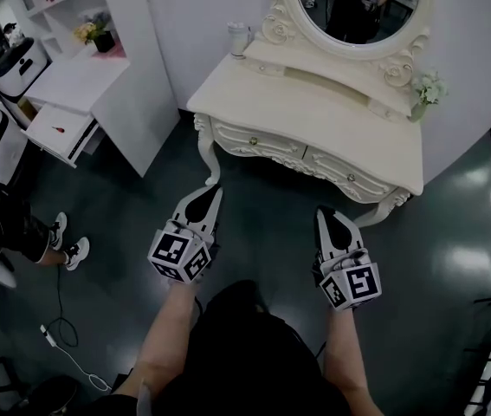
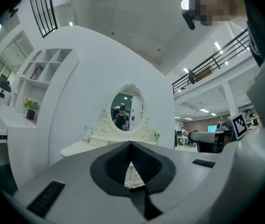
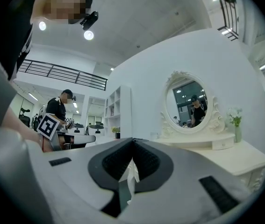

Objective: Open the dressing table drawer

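A cream dressing table [image 1: 314, 111] with an oval mirror [image 1: 358, 11] stands against the white wall ahead. Its carved front holds a left drawer [image 1: 258, 142] and a right drawer [image 1: 349, 177], each flush with the front and fitted with a small knob. My left gripper [image 1: 215, 191] hovers level just short of the table's left front leg, jaws closed together with nothing between them. To its right, my right gripper [image 1: 323, 212] is also shut and empty, a little short of the right drawer. Both gripper views show the table from farther off, behind the closed left gripper [image 2: 131, 143] and right gripper [image 3: 133, 140].
A small vase of flowers [image 1: 429, 89] and a cup [image 1: 239, 37] stand on the tabletop. A white desk and shelf unit [image 1: 80, 76] with a pulled-out drawer [image 1: 59, 133] is at the left. A person [image 1: 20, 228] stands there, and a cable [image 1: 63, 336] lies on the dark floor.
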Available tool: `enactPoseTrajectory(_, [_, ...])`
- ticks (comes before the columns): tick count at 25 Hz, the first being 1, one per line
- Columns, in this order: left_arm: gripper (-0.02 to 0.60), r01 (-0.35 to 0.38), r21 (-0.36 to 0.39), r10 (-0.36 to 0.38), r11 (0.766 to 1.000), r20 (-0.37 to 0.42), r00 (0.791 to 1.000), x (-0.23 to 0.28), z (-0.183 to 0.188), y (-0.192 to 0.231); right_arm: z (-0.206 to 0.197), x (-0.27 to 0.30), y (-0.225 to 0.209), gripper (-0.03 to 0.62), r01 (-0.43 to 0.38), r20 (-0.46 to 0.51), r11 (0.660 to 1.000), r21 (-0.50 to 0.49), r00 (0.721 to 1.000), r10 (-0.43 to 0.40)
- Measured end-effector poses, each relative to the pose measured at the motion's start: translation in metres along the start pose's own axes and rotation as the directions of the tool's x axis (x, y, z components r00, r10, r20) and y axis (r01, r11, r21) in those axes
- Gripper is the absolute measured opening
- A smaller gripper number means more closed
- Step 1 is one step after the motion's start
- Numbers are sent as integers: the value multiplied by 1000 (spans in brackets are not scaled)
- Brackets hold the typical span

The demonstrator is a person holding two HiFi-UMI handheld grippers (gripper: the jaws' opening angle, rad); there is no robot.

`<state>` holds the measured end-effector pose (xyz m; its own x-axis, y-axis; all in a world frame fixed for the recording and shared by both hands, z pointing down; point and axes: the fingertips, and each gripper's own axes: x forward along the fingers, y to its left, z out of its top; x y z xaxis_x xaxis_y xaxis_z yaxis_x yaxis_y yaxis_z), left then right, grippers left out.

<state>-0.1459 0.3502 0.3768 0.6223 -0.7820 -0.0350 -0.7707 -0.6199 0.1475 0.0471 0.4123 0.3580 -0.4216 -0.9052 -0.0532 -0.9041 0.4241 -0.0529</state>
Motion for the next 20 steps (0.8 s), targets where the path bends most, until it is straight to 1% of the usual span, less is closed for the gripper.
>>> enactPoseTrajectory(6, [0,7,5,-7,1000,2,1000,17,0,6,-4,17,-8,6,-3,-3,1000,8,1000,3])
enactPoseTrajectory(11, [0,-1,-9,1,1000,1,1000,40,-5,23,-8,42,-20,6,-14,3,1000,11,1000,14])
enactPoseTrajectory(20, [0,7,4,-7,1000,-12,1000,107,1,63,-9,107,-62,6,-5,12,1000,29,1000,5])
